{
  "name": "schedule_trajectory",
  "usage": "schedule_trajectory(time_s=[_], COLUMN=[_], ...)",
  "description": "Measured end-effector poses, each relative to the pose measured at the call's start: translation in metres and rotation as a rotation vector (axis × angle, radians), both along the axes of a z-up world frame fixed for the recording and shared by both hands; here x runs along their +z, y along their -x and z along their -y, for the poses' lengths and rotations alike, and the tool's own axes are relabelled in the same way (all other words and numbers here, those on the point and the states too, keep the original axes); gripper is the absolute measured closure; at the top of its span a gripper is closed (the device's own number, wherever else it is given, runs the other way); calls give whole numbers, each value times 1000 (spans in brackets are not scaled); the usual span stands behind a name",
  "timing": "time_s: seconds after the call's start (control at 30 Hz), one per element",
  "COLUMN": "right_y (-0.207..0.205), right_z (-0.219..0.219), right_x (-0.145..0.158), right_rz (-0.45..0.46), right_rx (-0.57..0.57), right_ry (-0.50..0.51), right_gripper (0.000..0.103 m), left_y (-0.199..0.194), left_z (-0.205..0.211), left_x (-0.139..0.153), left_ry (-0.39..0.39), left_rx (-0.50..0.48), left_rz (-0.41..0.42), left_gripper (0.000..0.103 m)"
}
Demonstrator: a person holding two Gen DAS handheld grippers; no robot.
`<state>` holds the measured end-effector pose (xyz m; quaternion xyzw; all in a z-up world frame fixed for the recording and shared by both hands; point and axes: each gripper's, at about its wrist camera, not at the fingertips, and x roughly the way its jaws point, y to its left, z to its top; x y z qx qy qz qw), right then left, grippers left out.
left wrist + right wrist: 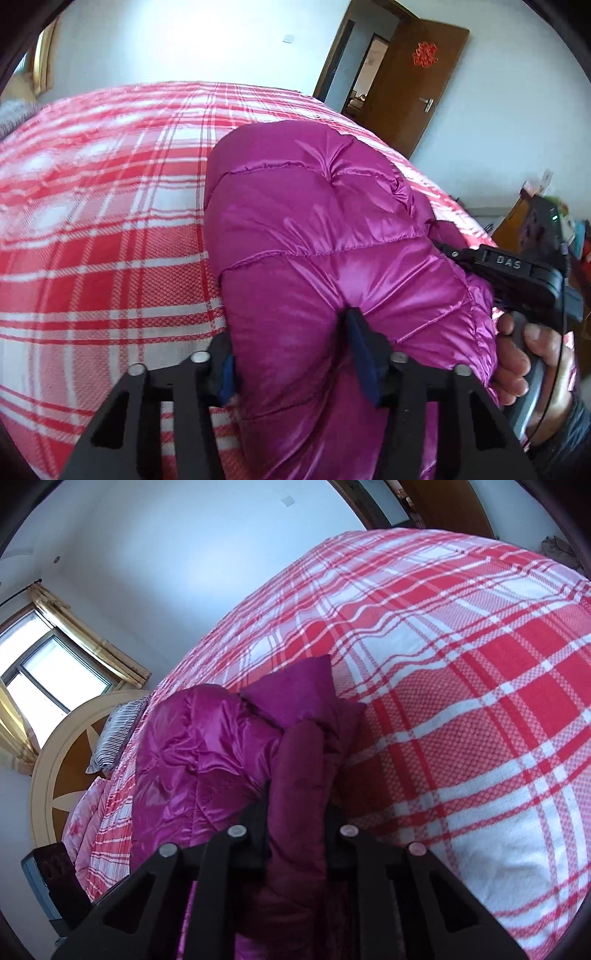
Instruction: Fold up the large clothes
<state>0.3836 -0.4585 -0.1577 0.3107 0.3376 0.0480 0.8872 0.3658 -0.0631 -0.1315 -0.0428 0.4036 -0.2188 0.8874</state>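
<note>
Left wrist view: your left gripper (pixel 291 354) is clamped on a thick fold of the magenta down jacket (pixel 325 236), with quilted fabric bulging up between its fingers. The jacket lies bunched on the red-and-white plaid bedspread (pixel 103 229), toward the side of the bed nearest the open wooden door (pixel 413 85). Your right gripper (pixel 509 269) shows at the jacket's far side, its body pressed into the fabric — your right hand (pixel 524 350) is wrapped round its handle.

Right wrist view: your right gripper (pixel 295 812) is pinched on a darker, matte fold of the jacket (pixel 199 746), which fills the gap between its fingers. The shiny quilted bulk lies just beside it.

No containers appear in either view.

Edges and room — a broad stretch of bedspread (pixel 461 701) lies flat beyond the jacket. A striped pillow (pixel 118 734) sits at the headboard (pixel 44 775) end, well apart from the jacket, with the curtained window (pixel 48 668) behind.
</note>
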Motion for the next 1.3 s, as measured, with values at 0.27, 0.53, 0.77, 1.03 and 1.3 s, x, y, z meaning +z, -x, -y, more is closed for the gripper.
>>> schedule_trajectory(time_s=[0.27,0.53,0.77,1.03,1.3], right_y=[26,50,40,1,-42], right_z=[-7,-37,-75,-145,-227], right_x=[18,39,55,70,76], right_rz=[67,140,165,172,153], right_rx=[-10,18,93,218,369], right_ry=[23,23,11,-13,-9], right_gripper=[86,87,87,87,87], left_y=[30,57,75,84,84], left_z=[10,-5,-45,-113,-188], left_x=[26,44,66,76,68], left_ry=[-56,-43,-21,-13,-9], left_rx=[-18,-18,52,185,339], left_rz=[91,122,173,192,179], left_gripper=[71,76,76,76,76])
